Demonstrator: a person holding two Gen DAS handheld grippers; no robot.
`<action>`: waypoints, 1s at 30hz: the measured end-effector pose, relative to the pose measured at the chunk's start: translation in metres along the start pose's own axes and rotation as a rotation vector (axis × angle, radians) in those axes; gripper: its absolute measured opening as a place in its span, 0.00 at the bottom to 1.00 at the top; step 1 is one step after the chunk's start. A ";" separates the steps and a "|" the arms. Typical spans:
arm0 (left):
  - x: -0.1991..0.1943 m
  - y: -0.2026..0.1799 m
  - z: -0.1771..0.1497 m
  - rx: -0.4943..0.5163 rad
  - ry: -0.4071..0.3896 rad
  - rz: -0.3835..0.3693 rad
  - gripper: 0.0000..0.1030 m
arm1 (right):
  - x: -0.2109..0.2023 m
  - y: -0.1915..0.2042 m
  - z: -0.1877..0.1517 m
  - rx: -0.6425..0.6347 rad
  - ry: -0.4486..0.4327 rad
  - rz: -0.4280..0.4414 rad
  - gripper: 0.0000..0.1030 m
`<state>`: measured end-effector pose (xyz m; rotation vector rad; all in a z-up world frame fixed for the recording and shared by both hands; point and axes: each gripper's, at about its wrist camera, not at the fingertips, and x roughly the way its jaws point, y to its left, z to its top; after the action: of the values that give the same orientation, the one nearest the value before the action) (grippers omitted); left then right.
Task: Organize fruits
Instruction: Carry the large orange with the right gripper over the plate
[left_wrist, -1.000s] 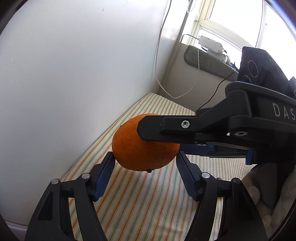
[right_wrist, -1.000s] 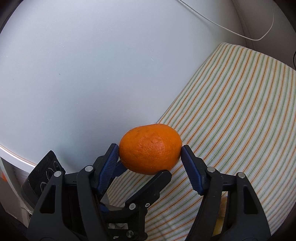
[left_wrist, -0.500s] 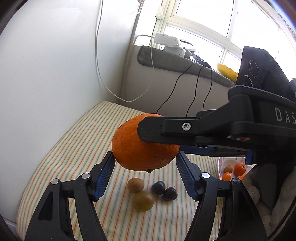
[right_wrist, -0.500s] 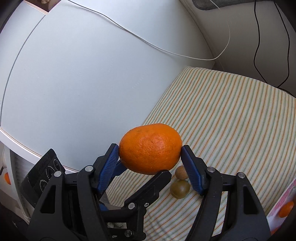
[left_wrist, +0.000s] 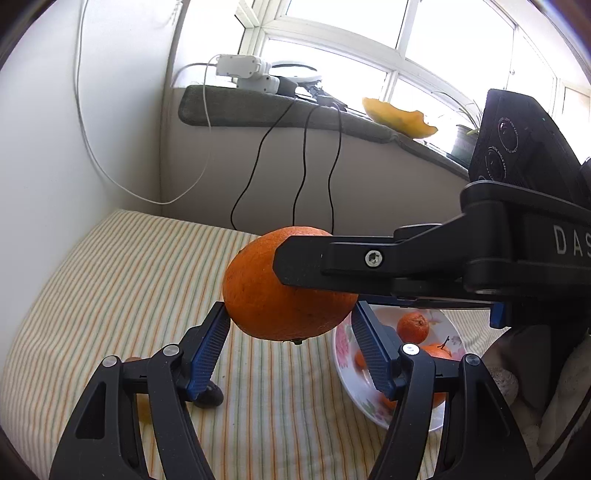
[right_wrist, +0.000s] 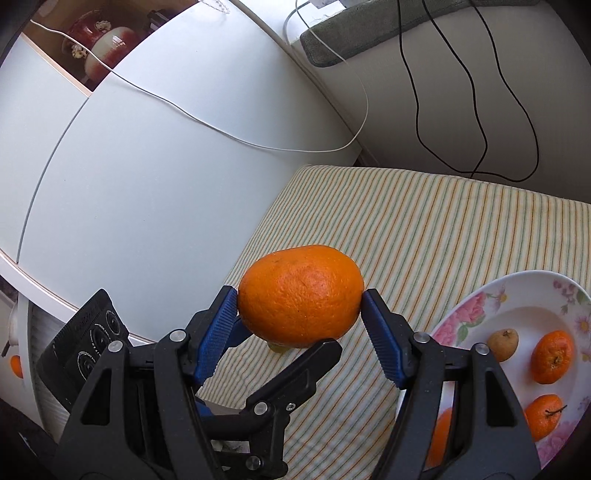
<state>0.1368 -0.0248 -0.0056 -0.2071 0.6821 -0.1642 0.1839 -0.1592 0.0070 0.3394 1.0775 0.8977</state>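
I had 1 large orange (left_wrist: 280, 295) held in mid-air at the centre of both wrist views, above the striped cloth (left_wrist: 129, 288) covering the desk. The left gripper (left_wrist: 291, 343) had its blue pads against the 2 sides of the fruit, jaws closed on it. The right gripper (right_wrist: 299, 325) did the same in its own view, jaws pressed on either end of the orange. In the left wrist view the right gripper's black finger crossed in from the right edge and lay over the fruit's upper right. A floral plate (right_wrist: 517, 295) sat at the lower right of the right wrist view, holding 3 small tangerines (right_wrist: 552, 356) and 1 small brownish fruit (right_wrist: 502, 345). A small dark fruit (left_wrist: 210, 397) lay on the cloth at lower left of the left wrist view. Black cables (right_wrist: 480, 92) hung down the wall at the top.
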 end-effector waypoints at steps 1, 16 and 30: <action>0.001 -0.006 0.000 0.007 0.002 -0.007 0.66 | -0.009 -0.006 0.002 0.003 -0.006 -0.006 0.70; 0.038 -0.064 -0.001 0.060 0.079 -0.109 0.66 | -0.062 -0.068 0.007 0.070 -0.047 -0.095 0.70; 0.059 -0.086 -0.005 0.087 0.142 -0.137 0.66 | -0.074 -0.094 0.011 0.122 -0.051 -0.131 0.70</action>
<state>0.1716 -0.1210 -0.0244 -0.1596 0.8004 -0.3418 0.2237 -0.2723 -0.0025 0.3863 1.0965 0.7048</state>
